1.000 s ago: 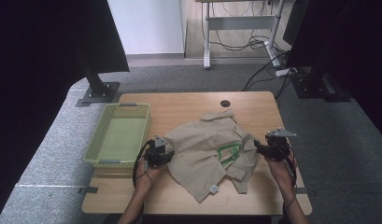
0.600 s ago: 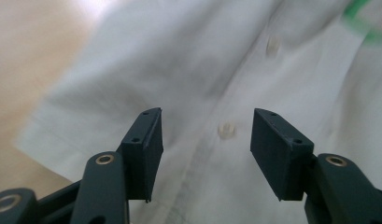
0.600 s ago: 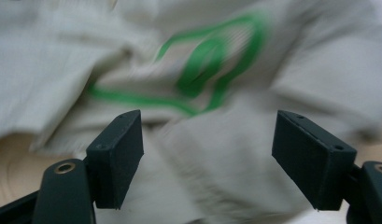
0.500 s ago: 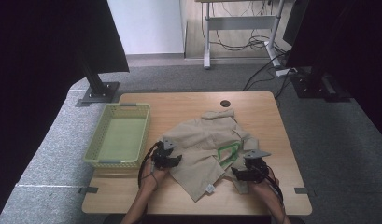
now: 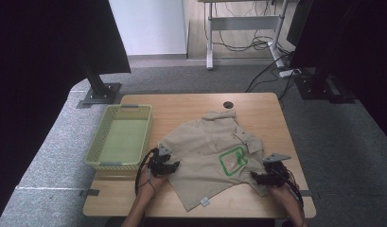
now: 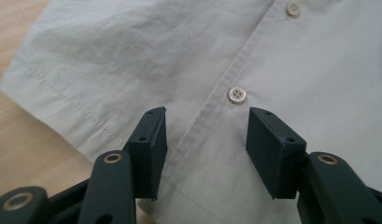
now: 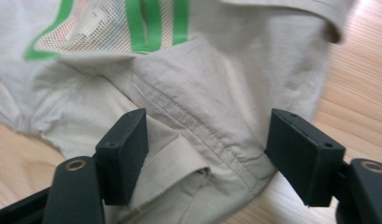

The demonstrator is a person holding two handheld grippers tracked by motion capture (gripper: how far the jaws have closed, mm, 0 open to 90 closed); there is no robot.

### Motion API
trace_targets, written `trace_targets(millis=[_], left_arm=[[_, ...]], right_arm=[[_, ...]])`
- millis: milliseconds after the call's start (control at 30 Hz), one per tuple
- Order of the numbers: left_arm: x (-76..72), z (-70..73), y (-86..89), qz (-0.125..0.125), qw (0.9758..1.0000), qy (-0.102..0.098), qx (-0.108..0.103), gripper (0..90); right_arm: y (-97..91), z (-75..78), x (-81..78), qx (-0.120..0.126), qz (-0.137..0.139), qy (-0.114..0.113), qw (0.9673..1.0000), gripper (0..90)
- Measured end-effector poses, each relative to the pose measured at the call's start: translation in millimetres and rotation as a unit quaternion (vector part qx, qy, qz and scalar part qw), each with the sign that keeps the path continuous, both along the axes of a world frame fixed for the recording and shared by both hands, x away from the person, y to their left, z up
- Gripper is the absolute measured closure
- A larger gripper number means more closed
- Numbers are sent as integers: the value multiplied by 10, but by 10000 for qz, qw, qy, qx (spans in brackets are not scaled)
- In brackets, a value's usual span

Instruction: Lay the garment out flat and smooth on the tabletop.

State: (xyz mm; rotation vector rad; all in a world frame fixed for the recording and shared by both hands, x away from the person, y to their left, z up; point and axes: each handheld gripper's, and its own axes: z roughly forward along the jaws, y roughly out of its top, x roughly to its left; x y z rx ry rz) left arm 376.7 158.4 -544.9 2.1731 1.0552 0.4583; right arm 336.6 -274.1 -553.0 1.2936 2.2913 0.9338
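Note:
A beige short-sleeved shirt [image 5: 207, 151] with a green-edged mesh pocket [image 5: 233, 160] lies spread on the wooden table [image 5: 191, 106]. My left gripper [image 5: 166, 166] stands open at the shirt's left edge; its jaws straddle the buttoned placket [image 6: 212, 112] near a white button [image 6: 236, 94]. At the shirt's lower right edge my right gripper [image 5: 258, 178] is open, with a seamed fold of the cloth [image 7: 198, 126] between its jaws. The green mesh pocket [image 7: 118, 23] lies just beyond it.
A light green plastic basket [image 5: 121, 137] stands on the table's left side. A round cable hole [image 5: 227, 105] sits near the far edge. Black stands and a desk frame with cables occupy the grey floor behind.
My right gripper has swung in to the shirt's lower edge and back out toward its lower right corner. The left gripper has shifted only a little along the left edge.

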Motion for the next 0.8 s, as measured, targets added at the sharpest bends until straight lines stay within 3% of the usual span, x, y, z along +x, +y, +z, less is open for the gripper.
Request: trace_targets(millis=[100,133,200,300,400,467,500,633,667,700,800], left_arm=[[-64,31,-38,-188,9997,85,105,499],[-72,66,-67,-241,9994,-23,232,498],[-44,132,-94,-303,9991,-209,199,467],[99,192,-142,-251,9991,-310,144,393],[293,104,-176,-74,9993,-297,228,388],[358,20,-179,-22,9993,-233,290,396],[362,-3,-163,-24,9995,-246,186,397],[311,-18,-112,-14,9998,-202,61,408],[283,-22,-88,-3,9999,-130,-23,408],[264,-24,-70,7,9999,-69,-80,407],[134,-27,-39,-10,9999,-68,-75,401]], right_arm=[[-116,14,11,-99,-200,6,9997,282],[-132,23,15,-167,-270,8,9995,269],[-142,66,4,-328,-425,-50,9985,245],[-82,191,-61,-36,-512,-254,9984,208],[104,279,-142,113,-442,-421,9981,185],[258,265,-184,175,-393,-414,9982,182],[355,225,-200,190,-343,-377,9985,180],[557,26,-174,-21,-312,-137,9994,175],[574,-27,-155,-95,-322,-79,9994,149],[556,-49,-137,13,-399,-133,9991,152],[478,-29,-69,-98,-460,-134,9988,167]])
